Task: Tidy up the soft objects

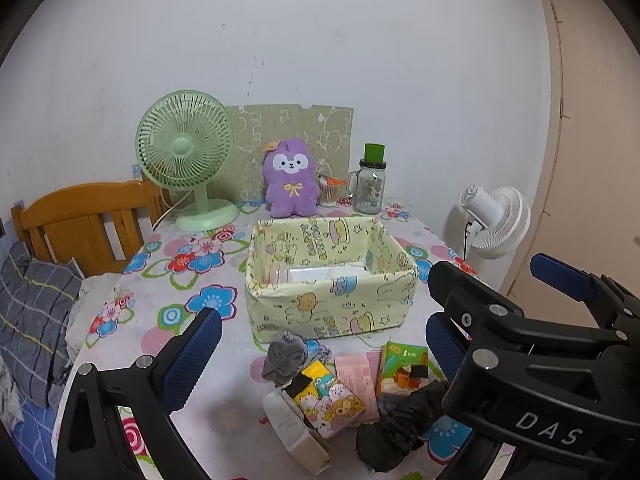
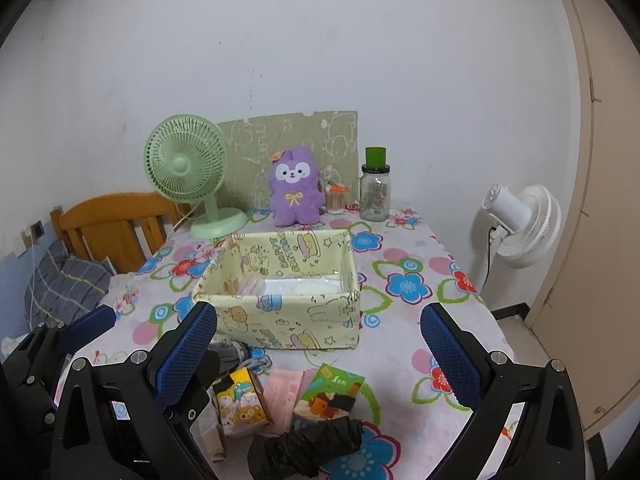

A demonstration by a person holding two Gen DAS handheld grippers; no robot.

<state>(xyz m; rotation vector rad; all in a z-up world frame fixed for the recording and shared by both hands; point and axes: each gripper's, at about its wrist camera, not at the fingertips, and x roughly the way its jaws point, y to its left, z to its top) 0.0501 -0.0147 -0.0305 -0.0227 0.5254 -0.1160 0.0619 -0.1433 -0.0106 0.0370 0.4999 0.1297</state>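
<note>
A yellow cartoon-print fabric box point(image 1: 332, 312) point(image 2: 280, 320) stands open in the middle of the flowered table, with a flat white packet inside. In front of it lies a pile: a grey sock point(image 1: 286, 356), a yellow cartoon tissue pack point(image 1: 328, 396) point(image 2: 240, 400), a pink packet point(image 1: 356, 376), a green packet point(image 1: 404, 368) point(image 2: 332, 388), a crumpled black cloth point(image 1: 396, 428) point(image 2: 308, 444) and a beige roll point(image 1: 292, 428). A purple plush point(image 1: 290, 180) point(image 2: 294, 188) sits at the back. My left gripper point(image 1: 323, 317) hangs open above the pile. My right gripper point(image 2: 319, 311) point(image 1: 490, 268) is open too, close beside it.
A green desk fan point(image 1: 184, 152), a cotton-swab pot point(image 1: 328, 192) and a glass jar with a green lid point(image 1: 370, 184) line the back by the wall. A white floor fan point(image 2: 520, 224) and a door stand right. A wooden headboard point(image 1: 80, 224) and bedding lie left.
</note>
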